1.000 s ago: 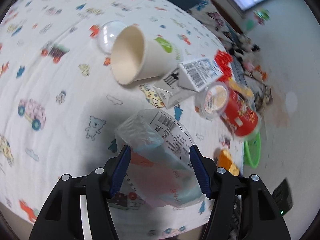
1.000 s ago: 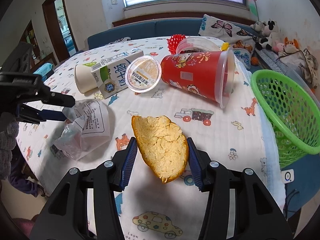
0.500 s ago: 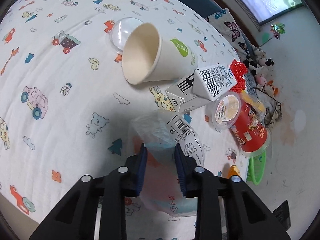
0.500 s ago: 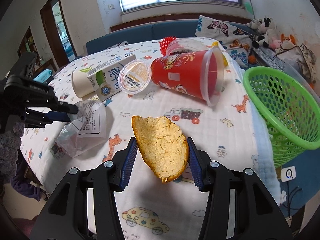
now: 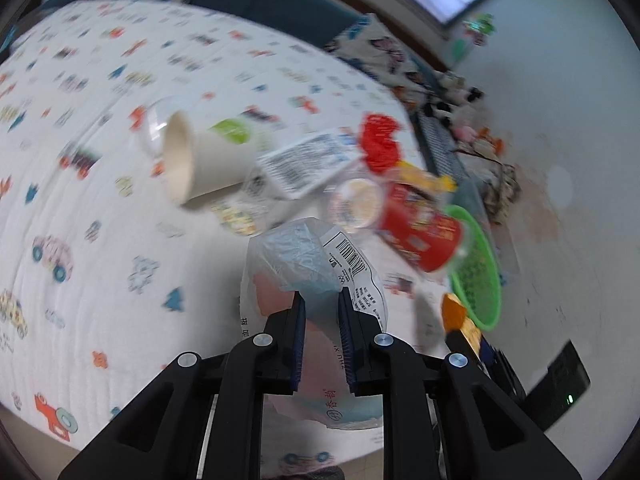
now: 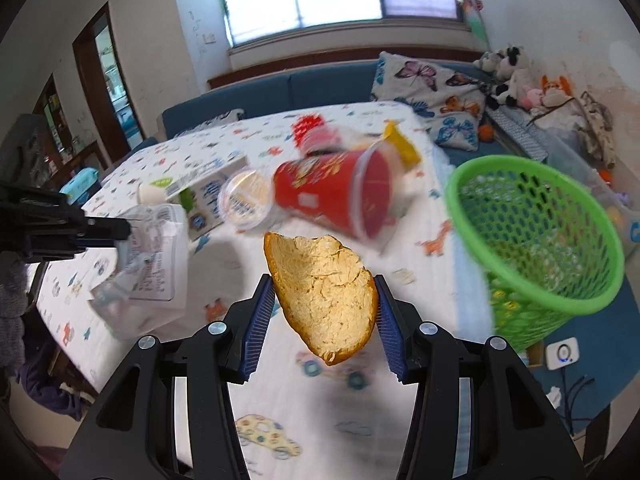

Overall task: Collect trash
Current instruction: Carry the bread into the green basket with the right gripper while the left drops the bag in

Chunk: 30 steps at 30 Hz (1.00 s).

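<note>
Jaws of the left gripper (image 5: 321, 296) have just been closing and are pinching a plastic wrapper (image 5: 316, 264) above the table; the right gripper (image 6: 324, 288) is clamping a bread piece (image 6: 322, 292), best carried steadily over the green basket (image 6: 536, 240).

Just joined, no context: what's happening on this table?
A person with two handheld grippers is clearing trash. The left gripper has just been closing and now pinches a crumpled plastic bag. The right gripper holds a piece of bread near the green basket. A paper cup, milk carton and red cup lie on the table.
</note>
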Available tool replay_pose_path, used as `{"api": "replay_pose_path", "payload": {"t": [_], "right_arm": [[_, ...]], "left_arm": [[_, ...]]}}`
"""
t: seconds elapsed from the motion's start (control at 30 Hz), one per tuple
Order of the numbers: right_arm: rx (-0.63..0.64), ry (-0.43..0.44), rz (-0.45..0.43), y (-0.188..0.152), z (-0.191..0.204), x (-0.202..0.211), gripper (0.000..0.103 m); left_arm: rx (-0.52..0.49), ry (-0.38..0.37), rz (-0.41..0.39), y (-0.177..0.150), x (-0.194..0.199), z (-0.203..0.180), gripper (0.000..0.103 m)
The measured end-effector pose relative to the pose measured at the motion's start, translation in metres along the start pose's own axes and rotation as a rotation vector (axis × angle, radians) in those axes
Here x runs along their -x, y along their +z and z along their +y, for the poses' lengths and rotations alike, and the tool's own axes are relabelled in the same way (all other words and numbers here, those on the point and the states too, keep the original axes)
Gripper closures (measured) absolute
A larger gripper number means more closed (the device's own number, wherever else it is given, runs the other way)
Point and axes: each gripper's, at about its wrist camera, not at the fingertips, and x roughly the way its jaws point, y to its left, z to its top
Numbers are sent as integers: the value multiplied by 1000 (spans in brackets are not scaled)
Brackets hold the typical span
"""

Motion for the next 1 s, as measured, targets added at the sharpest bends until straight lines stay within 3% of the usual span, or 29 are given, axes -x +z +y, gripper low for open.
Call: {"api": "replay_pose_path", "payload": {"t": [0.3, 0.73, 1.0], "right_arm": [[-88, -108, -33, 10, -55, 14, 53], [-205, -304, -18, 24, -154, 11, 51], [-252, -326, -5, 27, -191, -2, 45]], "left_arm": [[-174, -83, -7, 17, -3, -69, 87], [-404, -166, 12, 52, -44, -184, 87], [-508, -166, 40, 61, -87, -238, 87]]}}
